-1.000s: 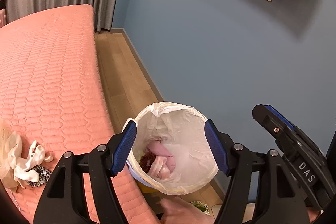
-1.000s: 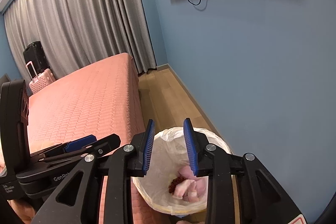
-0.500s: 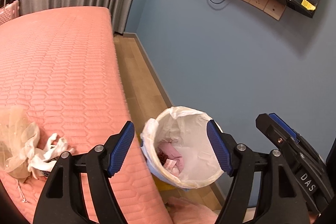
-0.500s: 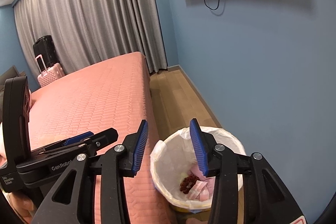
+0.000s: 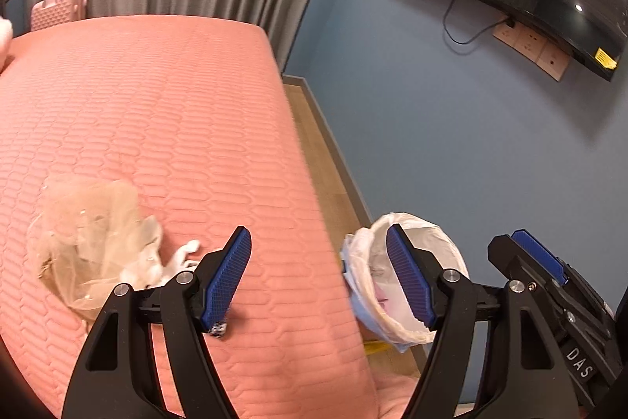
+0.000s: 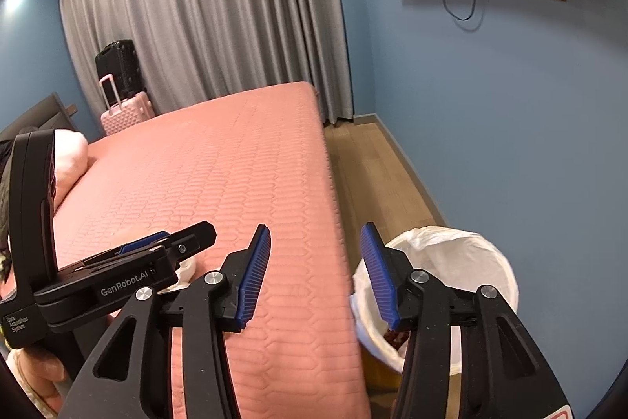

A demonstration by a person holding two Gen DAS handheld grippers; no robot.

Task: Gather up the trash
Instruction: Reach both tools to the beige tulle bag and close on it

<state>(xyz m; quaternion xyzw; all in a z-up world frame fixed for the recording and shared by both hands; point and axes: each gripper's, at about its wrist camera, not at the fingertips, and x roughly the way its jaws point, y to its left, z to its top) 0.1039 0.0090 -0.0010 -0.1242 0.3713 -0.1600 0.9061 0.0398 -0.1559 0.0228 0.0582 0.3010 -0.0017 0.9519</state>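
Left gripper [image 5: 318, 279] hovering agape, empty, over bed [image 5: 157, 128] right edge; right gripper [image 6: 316, 271] likewise spread, empty; crumpled wrappers [image 5: 94, 246] lying near bed's left edge; lined bin [image 5: 396, 273] standing beside bed.

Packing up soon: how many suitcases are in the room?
2, both by the grey curtain beyond the pink bed: a pink hard-shell suitcase and a black suitcase directly behind it. Others may be hidden out of view.
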